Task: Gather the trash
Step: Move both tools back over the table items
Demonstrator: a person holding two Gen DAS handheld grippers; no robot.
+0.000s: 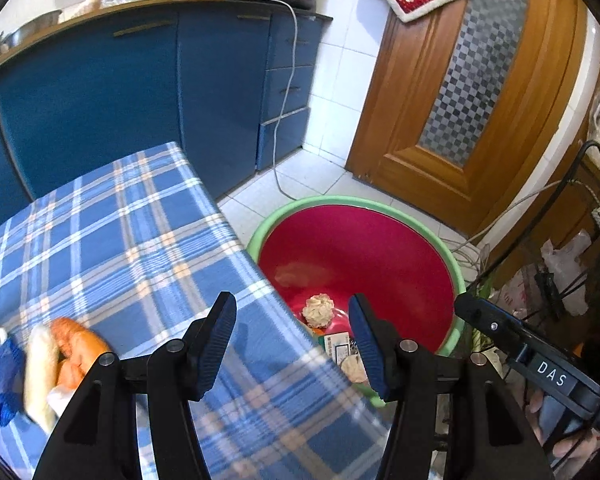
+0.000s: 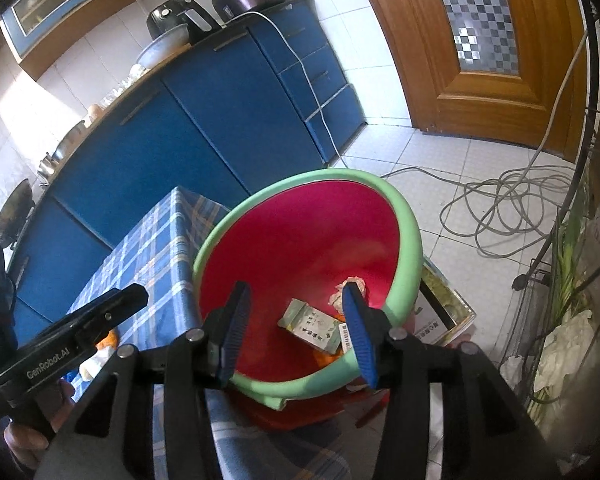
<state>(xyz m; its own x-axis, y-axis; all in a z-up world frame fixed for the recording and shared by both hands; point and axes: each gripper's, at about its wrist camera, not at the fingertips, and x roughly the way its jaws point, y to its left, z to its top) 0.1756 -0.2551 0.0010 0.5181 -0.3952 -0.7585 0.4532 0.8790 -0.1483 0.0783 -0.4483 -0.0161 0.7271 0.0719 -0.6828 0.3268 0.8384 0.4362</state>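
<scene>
The left gripper (image 1: 292, 340) hangs over the edge of the table with the blue plaid cloth (image 1: 112, 240), its fingers spread wide and holding nothing. Off to the left of its left finger, a heap of trash lies on the cloth: an orange peel-like piece (image 1: 78, 346), a pale wrapper (image 1: 40, 372) and a blue scrap (image 1: 2, 380), touching one another. Ahead and to the right of the fingers stands the red basin with a green rim (image 1: 256, 236), holding a crumpled paper ball (image 1: 319, 311). The right gripper (image 2: 296, 334) hovers above that basin (image 2: 404, 264), fingers also spread and empty; between them lies a green packet (image 2: 310, 324) on the basin floor.
</scene>
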